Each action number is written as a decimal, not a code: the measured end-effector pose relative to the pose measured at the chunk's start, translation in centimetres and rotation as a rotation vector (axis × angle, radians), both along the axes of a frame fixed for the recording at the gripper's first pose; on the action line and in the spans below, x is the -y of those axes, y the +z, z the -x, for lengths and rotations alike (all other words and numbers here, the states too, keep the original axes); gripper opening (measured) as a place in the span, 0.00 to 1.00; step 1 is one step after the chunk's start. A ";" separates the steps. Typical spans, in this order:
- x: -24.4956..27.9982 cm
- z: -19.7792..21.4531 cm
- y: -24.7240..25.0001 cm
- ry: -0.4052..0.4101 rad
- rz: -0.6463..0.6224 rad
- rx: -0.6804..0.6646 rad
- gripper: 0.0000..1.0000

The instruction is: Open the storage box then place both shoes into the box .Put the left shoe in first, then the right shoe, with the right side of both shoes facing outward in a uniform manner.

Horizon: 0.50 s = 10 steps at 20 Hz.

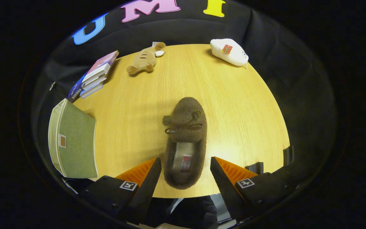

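Observation:
A brown fuzzy slipper-like shoe (185,140) with a small bow lies on the round wooden table (240,105), its toe pointing away from me and its heel opening toward me. My gripper (185,165) is open, its two fingers standing on either side of the shoe's heel end with a gap to each; neither finger touches it. A green fabric storage box (73,141) with a pale rim stands at the table's left edge, left of my left finger; its top looks shut.
A stack of books (95,74) lies at the far left of the table. A tan plush fish toy (143,60) rests at the far edge, and a white plush toy (229,51) at the far right. Black clamps (259,167) sit on the table's near right rim.

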State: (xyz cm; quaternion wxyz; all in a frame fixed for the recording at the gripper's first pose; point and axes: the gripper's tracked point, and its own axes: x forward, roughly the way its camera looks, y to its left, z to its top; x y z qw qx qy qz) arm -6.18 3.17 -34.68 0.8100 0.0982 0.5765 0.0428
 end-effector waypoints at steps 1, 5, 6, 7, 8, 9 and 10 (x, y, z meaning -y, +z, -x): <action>0.4 -0.3 -1.2 0.003 0.020 0.011 0.96; 0.9 -1.6 -5.2 -0.019 0.040 0.031 0.93; 1.0 -1.9 -5.7 -0.031 0.035 0.034 0.89; 0.9 -2.4 -6.1 -0.044 0.026 0.039 0.86; 0.9 -2.8 -6.5 -0.054 0.019 0.039 0.80; 0.9 -3.0 -6.9 -0.065 0.007 0.024 0.78; 1.2 -3.1 -7.2 -0.082 0.016 0.006 0.69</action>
